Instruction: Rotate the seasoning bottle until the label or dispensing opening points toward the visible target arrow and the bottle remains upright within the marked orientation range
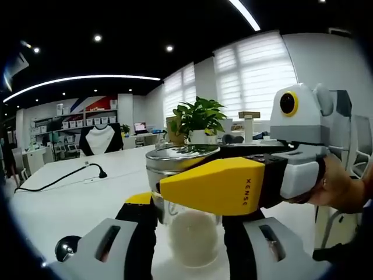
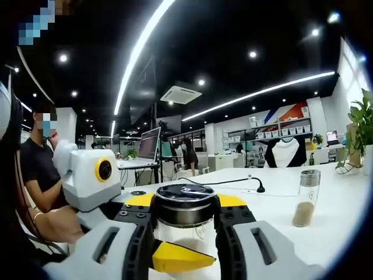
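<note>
Because it must stay upright while it turns, the seasoning bottle (image 1: pixel 189 224) stands on the white surface (image 1: pixel 87 192), its glass body hugged by the left gripper (image 1: pixel 189 233) and its lid squeezed by the right gripper (image 2: pixel 185 233).

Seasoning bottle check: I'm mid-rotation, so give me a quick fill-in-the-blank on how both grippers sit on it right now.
1. The seasoning bottle stands ____ on the white table.
2. The right gripper has its jaws on either side of the bottle's ____ lid.
3. The left gripper holds the bottle's glass body, which contains a ____ powder.
4. A second bottle, apart on the table, holds ____ powder.

Missing words: upright; metal; white; brown
</note>
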`<state>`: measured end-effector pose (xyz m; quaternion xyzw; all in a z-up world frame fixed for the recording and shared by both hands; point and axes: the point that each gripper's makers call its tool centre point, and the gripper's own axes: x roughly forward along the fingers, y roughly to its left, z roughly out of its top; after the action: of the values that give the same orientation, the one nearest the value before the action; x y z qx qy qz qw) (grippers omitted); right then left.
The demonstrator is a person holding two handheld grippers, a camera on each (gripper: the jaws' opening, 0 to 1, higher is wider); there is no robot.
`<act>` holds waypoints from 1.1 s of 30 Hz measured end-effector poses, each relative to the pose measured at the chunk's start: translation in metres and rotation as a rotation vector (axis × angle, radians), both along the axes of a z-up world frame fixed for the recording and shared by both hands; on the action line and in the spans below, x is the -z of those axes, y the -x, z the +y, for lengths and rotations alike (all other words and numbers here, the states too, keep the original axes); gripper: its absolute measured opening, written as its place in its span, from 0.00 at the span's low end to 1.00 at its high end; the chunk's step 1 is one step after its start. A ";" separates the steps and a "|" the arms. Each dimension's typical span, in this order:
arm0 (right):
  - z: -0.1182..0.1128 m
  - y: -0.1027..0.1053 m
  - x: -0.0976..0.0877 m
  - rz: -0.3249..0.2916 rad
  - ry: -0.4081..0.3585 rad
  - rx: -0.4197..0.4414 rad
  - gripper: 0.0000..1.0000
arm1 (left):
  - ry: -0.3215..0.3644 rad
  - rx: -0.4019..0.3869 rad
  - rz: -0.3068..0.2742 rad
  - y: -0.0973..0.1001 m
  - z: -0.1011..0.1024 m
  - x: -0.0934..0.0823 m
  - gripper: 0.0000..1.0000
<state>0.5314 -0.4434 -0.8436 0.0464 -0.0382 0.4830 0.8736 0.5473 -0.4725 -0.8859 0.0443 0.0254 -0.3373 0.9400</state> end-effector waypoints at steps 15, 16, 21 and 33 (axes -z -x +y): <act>-0.013 0.002 0.008 0.012 0.034 -0.022 0.39 | 0.035 0.019 -0.007 0.002 0.002 0.001 0.44; -0.013 0.003 0.009 0.017 0.029 -0.023 0.39 | 0.047 0.016 -0.007 0.002 0.003 0.000 0.44; -0.021 0.005 0.008 0.023 0.020 -0.010 0.40 | 0.042 0.007 -0.014 0.000 0.006 -0.001 0.44; -0.060 0.003 0.012 0.029 0.035 0.063 0.40 | 0.046 -0.014 -0.014 -0.002 0.020 -0.003 0.44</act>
<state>0.5288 -0.5031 -0.8552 0.0366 -0.0186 0.4552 0.8894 0.5490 -0.4529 -0.8828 0.0250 0.0116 -0.3308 0.9433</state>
